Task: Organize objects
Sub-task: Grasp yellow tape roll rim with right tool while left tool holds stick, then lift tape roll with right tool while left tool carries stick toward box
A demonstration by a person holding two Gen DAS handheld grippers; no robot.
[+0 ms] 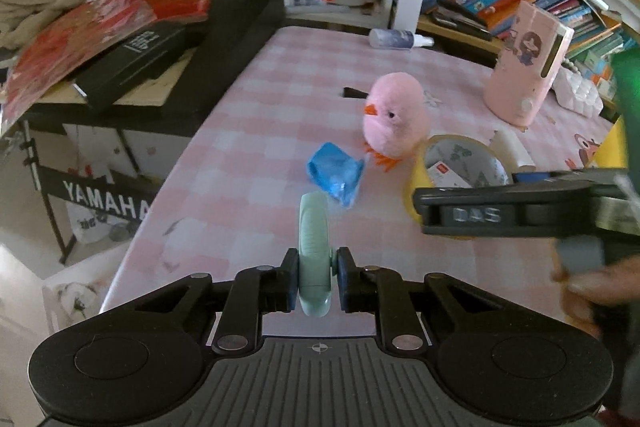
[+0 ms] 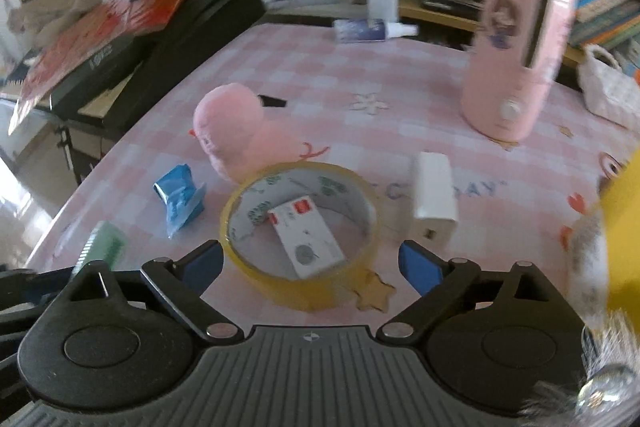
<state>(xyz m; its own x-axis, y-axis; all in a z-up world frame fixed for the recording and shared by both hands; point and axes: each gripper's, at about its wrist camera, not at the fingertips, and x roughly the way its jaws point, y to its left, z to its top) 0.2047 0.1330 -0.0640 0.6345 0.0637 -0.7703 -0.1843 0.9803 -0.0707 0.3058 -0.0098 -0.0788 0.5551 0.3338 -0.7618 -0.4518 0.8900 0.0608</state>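
Left wrist view: left gripper [image 1: 318, 279] clamped on a mint-green object [image 1: 315, 251], held edge-on above the pink checkered tablecloth [image 1: 256, 131]. Just ahead, a crumpled blue packet [image 1: 335, 173], touching or nearly touching the feet of a pink plush chick [image 1: 396, 119]. To the right, a yellow tape roll [image 1: 460, 167], partly hidden behind the right gripper [image 1: 480, 215], seen side-on. Farther back, an upright pink device [image 1: 524, 67] and a spray bottle [image 1: 396, 38] lying flat near the table's far edge. Right wrist view: right gripper [image 2: 312, 259] spread wide, blue pads [image 2: 212, 259] flanking the tape roll [image 2: 302, 231] without contact. Inside the roll, a small white card [image 2: 306, 241]. Beside the roll, a white box [image 2: 434, 193]; lower left, the mint-green object [image 2: 102, 247].
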